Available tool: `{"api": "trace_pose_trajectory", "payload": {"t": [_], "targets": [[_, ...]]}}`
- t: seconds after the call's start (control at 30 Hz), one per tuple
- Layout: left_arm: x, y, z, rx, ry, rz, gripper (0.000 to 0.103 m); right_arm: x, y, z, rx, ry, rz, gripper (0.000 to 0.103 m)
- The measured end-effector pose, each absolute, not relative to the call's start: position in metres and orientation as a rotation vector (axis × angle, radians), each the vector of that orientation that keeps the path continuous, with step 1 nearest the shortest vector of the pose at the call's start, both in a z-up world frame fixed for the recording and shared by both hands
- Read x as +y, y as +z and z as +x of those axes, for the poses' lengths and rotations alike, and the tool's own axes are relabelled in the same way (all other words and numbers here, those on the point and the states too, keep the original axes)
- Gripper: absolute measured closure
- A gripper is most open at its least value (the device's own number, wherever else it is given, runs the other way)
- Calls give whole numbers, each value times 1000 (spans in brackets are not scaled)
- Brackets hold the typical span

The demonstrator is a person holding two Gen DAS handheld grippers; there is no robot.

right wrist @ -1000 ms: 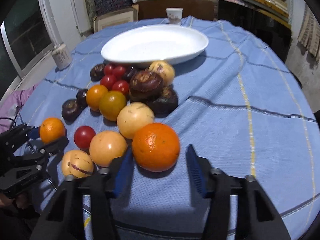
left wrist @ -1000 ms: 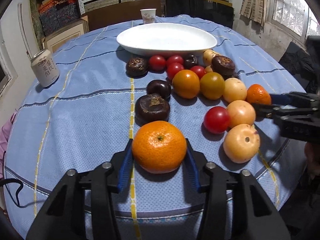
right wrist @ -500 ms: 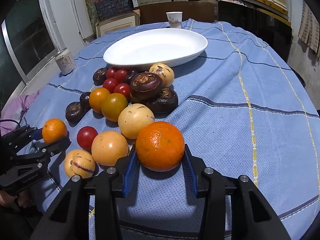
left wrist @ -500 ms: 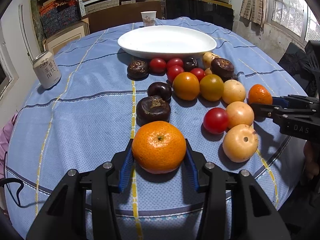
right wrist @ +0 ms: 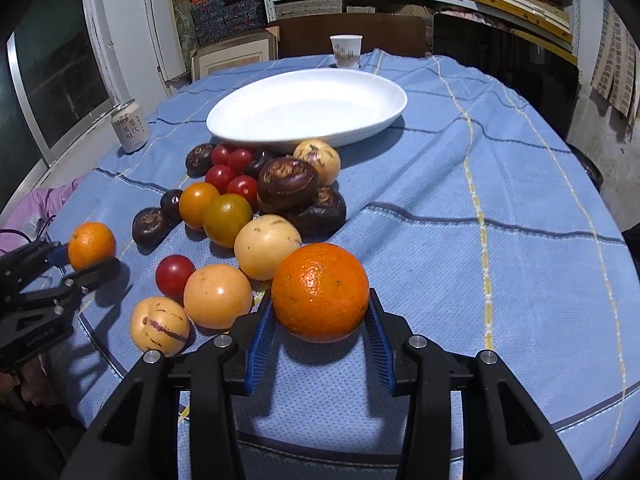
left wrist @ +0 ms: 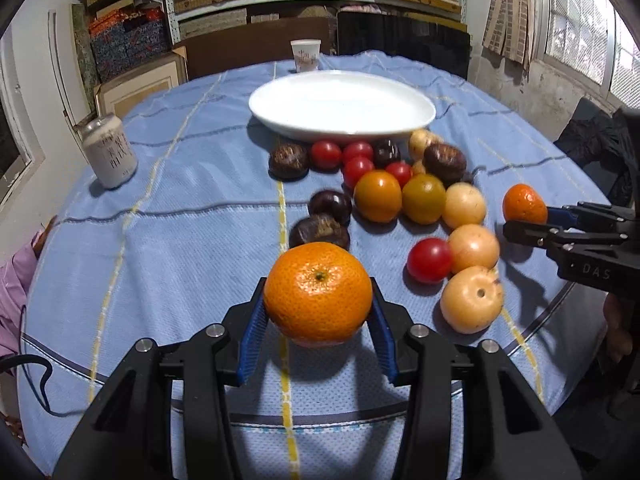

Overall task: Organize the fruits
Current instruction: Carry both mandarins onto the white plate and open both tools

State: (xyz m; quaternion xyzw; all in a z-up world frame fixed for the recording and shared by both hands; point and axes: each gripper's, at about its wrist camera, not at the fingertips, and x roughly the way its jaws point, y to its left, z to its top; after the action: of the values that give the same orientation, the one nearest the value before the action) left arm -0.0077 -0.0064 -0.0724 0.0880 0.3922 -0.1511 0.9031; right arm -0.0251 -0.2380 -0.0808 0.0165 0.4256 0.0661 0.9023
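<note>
The letters "DAS" stand in pale print on the black body of the right gripper [left wrist: 524, 222], seen from the left wrist view. The can [right wrist: 131, 127] carries dark Chinese characters, too small to make out. The paper cup [right wrist: 346, 51] bears printed characters as well, equally unreadable.

The large dark fruit [right wrist: 287, 184] is hiding part of the darker one [right wrist: 326, 210] behind it; print on the cup [left wrist: 305, 55] is reading too small.

Plate [left wrist: 416, 118] behind fruit pile [left wrist: 400, 196], can [left wrist: 109, 151] left, cup [left wrist: 305, 55] behind plate
</note>
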Motion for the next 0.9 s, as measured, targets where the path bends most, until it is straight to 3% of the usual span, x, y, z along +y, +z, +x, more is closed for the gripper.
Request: {"api": "trace_pose_trajectory", "payload": {"t": [0.27, 0.53, 0.9], "targets": [[-5, -42, 2, 748, -304, 204, 58, -248, -47, -15, 815, 127, 11, 59], [-32, -4, 87, 716, -352, 218, 57, -259, 4, 65, 755, 130, -22, 59], [-79, -45, 250, 857, -336, 185, 57, -242, -17, 217, 860, 171, 9, 59]]}}
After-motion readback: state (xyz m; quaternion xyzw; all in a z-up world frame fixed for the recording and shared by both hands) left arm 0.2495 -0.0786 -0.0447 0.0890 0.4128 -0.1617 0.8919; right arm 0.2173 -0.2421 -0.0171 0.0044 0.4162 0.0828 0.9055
